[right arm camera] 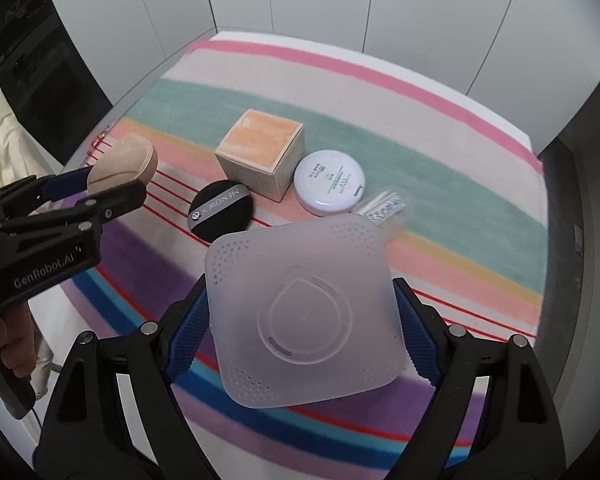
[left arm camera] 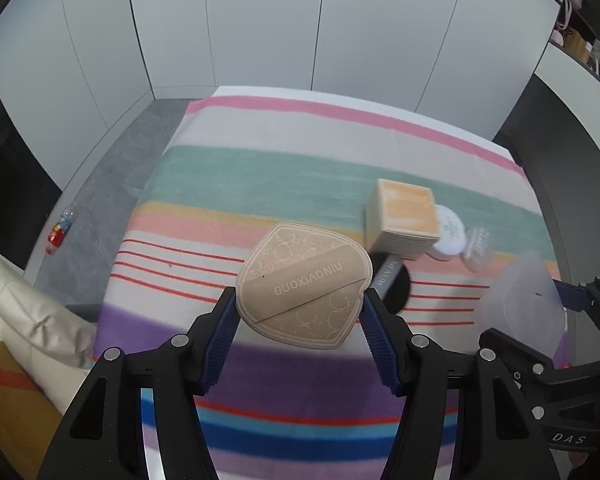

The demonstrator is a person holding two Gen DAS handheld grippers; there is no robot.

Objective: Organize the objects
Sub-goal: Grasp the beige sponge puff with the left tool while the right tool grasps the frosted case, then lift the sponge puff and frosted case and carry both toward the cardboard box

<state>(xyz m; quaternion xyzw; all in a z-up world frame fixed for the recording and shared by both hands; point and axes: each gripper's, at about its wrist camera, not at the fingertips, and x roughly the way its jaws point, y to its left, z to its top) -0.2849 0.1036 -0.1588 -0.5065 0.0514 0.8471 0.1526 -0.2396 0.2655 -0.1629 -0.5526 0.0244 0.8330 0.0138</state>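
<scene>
My left gripper [left arm camera: 300, 312] is shut on a beige drop-shaped powder puff [left arm camera: 304, 284] marked GUOXIAONIU and holds it above the striped cloth [left arm camera: 260, 168]. The puff also shows in the right wrist view [right arm camera: 126, 164]. My right gripper [right arm camera: 300, 320] is shut on a frosted translucent square case [right arm camera: 304, 316] with small holes, held above the cloth [right arm camera: 440, 168]; the case also shows at the right edge of the left wrist view [left arm camera: 520, 300]. On the cloth lie a black round puff [right arm camera: 220, 214], an orange-topped box [right arm camera: 262, 150], a white round compact [right arm camera: 329, 186] and a small clear packet [right arm camera: 384, 206].
The table stands against white wall panels [left arm camera: 260, 20]. Grey floor [left arm camera: 100, 184] lies to the left with a small red bottle [left arm camera: 58, 232]. A cream fabric [left arm camera: 20, 320] lies at the left. Shelves [left arm camera: 580, 40] stand at the far right.
</scene>
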